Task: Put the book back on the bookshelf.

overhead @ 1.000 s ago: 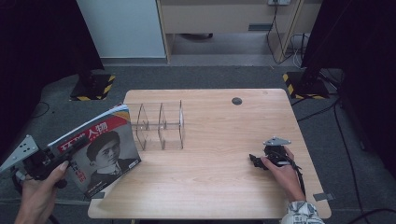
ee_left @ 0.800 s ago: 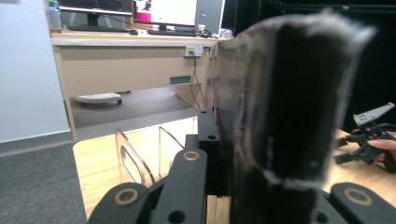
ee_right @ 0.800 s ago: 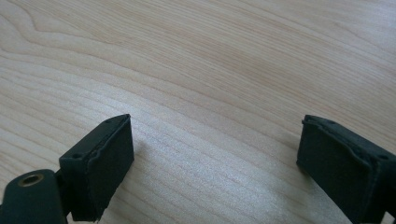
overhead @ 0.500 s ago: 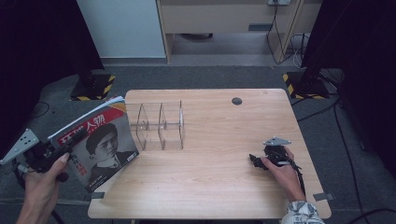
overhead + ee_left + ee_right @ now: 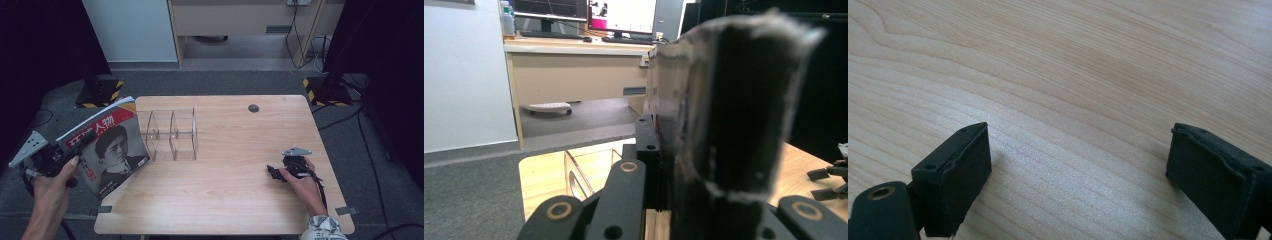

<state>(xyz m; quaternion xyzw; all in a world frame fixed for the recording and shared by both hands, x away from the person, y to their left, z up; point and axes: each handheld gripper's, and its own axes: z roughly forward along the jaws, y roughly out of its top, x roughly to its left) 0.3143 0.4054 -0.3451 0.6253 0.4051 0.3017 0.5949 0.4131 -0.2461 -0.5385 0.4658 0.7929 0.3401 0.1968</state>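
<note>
Now your left hand (image 5: 50,187) sits off the near left corner of the desk (image 5: 240,200), forearm coming up from the bottom edge, wrist cocked so the left gripper (image 5: 55,156) points across toward the desk. Its fingers are clenched on the lower edge of the magazine (image 5: 107,147), and your thumb lies against the cover. The magazine stands tilted, cover facing you, its red title band and portrait in plain sight, partly over the desk's left edge and partly out past it. In the left gripper view the magazine's blurred spine (image 5: 734,110) rises straight up between the black fingers (image 5: 646,145), pinched tight.

Just to the right of the magazine, the clear acrylic file rack (image 5: 172,132) stands on the desk, its dividers upright and its slots empty; the magazine's right edge is near the first divider but apart from it.

Your right hand (image 5: 302,182) rests on the desk near the right edge, well apart from the rack, with the right gripper (image 5: 274,172) pointing left and lying low. In the right gripper view its fingers (image 5: 955,175) are released, spread wide over bare wood with nothing between them.
</note>
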